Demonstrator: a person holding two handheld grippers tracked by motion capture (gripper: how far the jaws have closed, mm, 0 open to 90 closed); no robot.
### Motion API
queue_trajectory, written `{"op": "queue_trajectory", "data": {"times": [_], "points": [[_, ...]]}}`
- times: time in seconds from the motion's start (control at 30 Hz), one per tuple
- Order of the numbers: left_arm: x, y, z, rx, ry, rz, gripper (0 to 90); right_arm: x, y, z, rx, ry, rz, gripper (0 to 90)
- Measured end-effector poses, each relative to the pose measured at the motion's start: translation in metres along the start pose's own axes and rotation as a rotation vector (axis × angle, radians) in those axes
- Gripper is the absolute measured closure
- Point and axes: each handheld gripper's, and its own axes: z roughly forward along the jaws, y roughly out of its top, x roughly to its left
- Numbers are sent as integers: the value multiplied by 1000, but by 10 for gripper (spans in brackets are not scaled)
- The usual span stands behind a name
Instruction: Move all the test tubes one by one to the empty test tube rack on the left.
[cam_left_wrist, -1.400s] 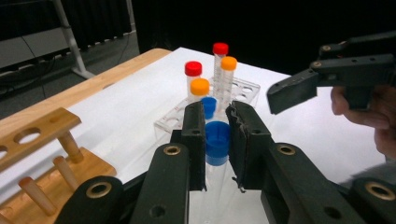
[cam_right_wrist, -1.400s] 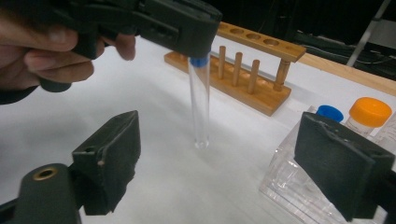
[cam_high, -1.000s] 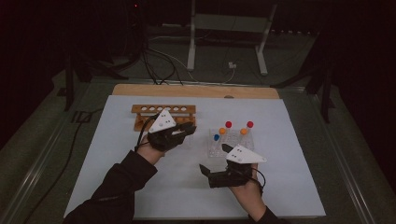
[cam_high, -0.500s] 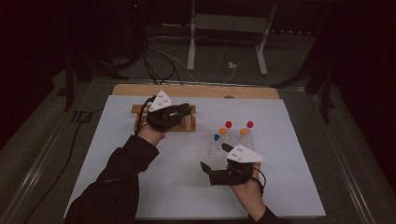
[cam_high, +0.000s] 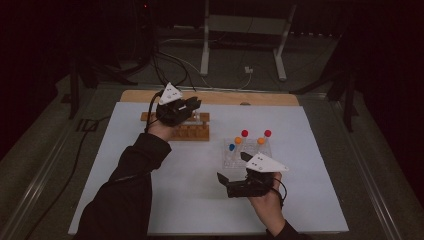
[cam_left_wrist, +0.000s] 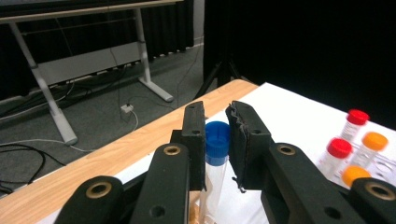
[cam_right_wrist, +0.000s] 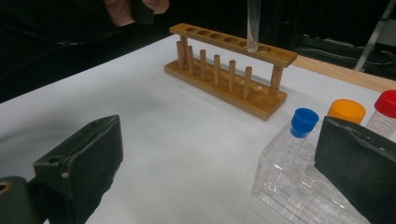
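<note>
My left gripper (cam_high: 192, 106) hangs over the right end of a wooden tube rack (cam_high: 192, 132), shut on a clear tube with a blue cap (cam_left_wrist: 216, 140); the pads (cam_left_wrist: 194, 135) press it just below the cap. In the right gripper view the tube's rounded tip (cam_right_wrist: 252, 44) sits just above a hole near the rack's (cam_right_wrist: 224, 74) right end. My right gripper (cam_high: 232, 167) rests near the table's front beside a clear plastic rack (cam_high: 247, 152). Its jaws have just been opening and stand open (cam_right_wrist: 224, 151), gripping nothing.
The clear rack holds upright tubes with red (cam_high: 244, 133), orange (cam_high: 260, 141) and blue (cam_high: 231, 147) caps. A white sheet (cam_high: 310, 190) covers the table, with a wooden strip (cam_high: 260, 99) at its far edge. Cables and a metal stand lie on the floor beyond.
My left hand has carried the blue-capped tube from beside the clear rack away and to the left, over the wooden rack. The right hand has kept its place.
</note>
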Motion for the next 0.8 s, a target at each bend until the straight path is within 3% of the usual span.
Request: {"op": "queue_trajectory", "data": {"times": [0.4, 0.53, 0.8], "points": [[20, -13, 28, 5, 76, -35, 781, 0, 0, 0, -2, 2, -4, 10], [21, -24, 37, 26, 79, -58, 781, -1, -1, 0, -4, 5, -4, 9], [19, -40, 45, 83, 75, -71, 781, -2, -2, -2, -74, 15, -41, 10]]}}
